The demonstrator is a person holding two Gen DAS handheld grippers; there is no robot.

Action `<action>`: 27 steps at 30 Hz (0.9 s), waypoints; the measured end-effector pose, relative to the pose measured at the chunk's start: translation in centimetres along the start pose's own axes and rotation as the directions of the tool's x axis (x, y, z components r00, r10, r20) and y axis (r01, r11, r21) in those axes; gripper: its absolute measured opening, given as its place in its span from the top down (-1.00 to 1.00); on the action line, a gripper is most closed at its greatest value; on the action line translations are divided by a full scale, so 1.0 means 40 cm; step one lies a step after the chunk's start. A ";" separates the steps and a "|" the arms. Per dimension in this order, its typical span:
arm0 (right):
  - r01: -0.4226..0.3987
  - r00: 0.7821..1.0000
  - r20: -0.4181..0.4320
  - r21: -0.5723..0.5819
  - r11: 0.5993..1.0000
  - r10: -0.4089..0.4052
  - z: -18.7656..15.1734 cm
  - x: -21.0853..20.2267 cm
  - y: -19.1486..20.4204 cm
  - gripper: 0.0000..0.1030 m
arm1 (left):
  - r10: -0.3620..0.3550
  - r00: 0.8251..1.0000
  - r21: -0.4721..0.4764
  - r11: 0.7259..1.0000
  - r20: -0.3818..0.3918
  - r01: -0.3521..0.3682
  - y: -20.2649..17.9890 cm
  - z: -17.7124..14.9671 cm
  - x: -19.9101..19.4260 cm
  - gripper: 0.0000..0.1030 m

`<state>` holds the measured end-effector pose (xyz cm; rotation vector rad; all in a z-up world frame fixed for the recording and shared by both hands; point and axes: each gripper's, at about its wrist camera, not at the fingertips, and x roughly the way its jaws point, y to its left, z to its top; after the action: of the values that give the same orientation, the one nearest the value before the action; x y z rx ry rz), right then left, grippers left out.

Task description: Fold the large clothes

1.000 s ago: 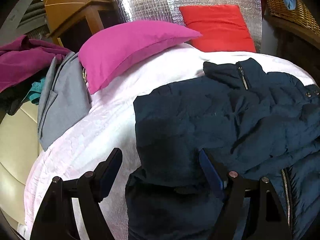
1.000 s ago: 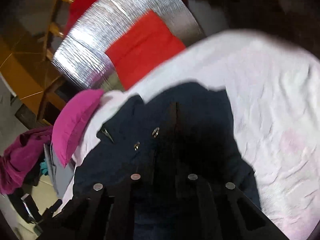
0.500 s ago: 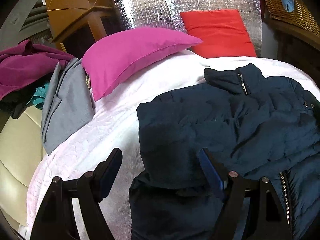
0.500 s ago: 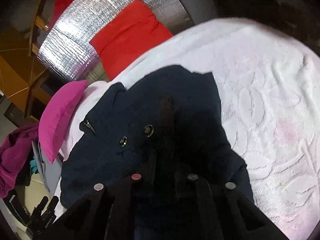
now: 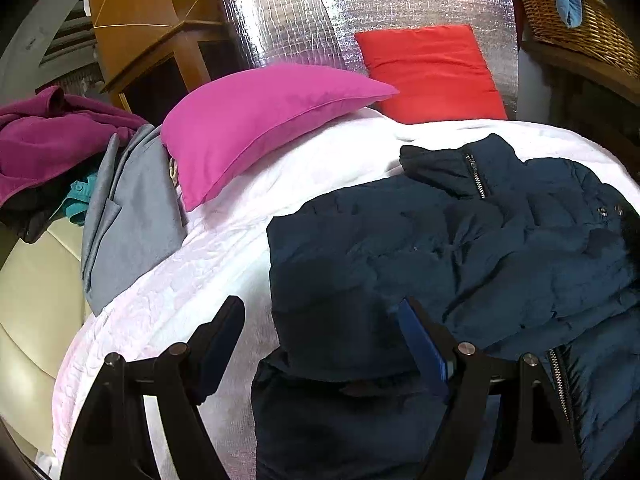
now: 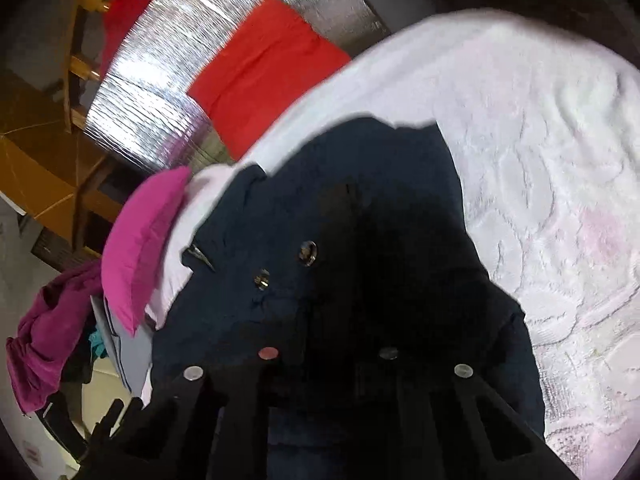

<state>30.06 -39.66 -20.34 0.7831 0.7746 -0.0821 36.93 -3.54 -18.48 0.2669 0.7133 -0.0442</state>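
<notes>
The right-hand view has swung since a second ago: the red cushion (image 6: 264,76) has slid up toward 11 o'clock, more of the white bedspread (image 6: 552,184) fills the 3 o'clock side, and the picture is sharper. The left-hand view has barely shifted; the pillows sit a touch lower in frame than before.

Now the navy jacket (image 5: 460,248) lies crumpled on the white bedspread (image 5: 224,280), collar and zip up at 1 o'clock, its near edge folded over itself at 6 o'clock. The left gripper (image 5: 320,344) stands wide — one pad over bare bedspread at 8 o'clock, the other over the jacket fabric at 5 o'clock, with the jacket's edge between them and neither pad seen pressing on it.

On the other side, the right gripper (image 6: 328,344) is drawn in narrow at 6 o'clock, buried in dark jacket (image 6: 360,200) cloth; it looks pinched on the fabric, though the fingertips themselves are lost in shadow. Two metal snaps (image 6: 307,253) show just above it.

A magenta pillow (image 5: 256,120) sits at 11 o'clock, touching the red cushion (image 5: 432,68) behind it — and a grey garment (image 5: 128,224) hangs off the bed edge at 9 o'clock beside a purple one (image 5: 52,136).
</notes>
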 end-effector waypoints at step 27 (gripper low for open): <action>0.108 0.988 -0.111 0.010 0.994 -0.106 0.000 0.015 -0.021 0.58 | 0.013 1.000 0.002 1.000 0.005 -0.013 -0.004 0.004 -0.005 -0.55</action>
<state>30.23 -40.14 -21.24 0.7659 0.9220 -0.1426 36.86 -3.76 -18.29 0.2732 0.7064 -0.0329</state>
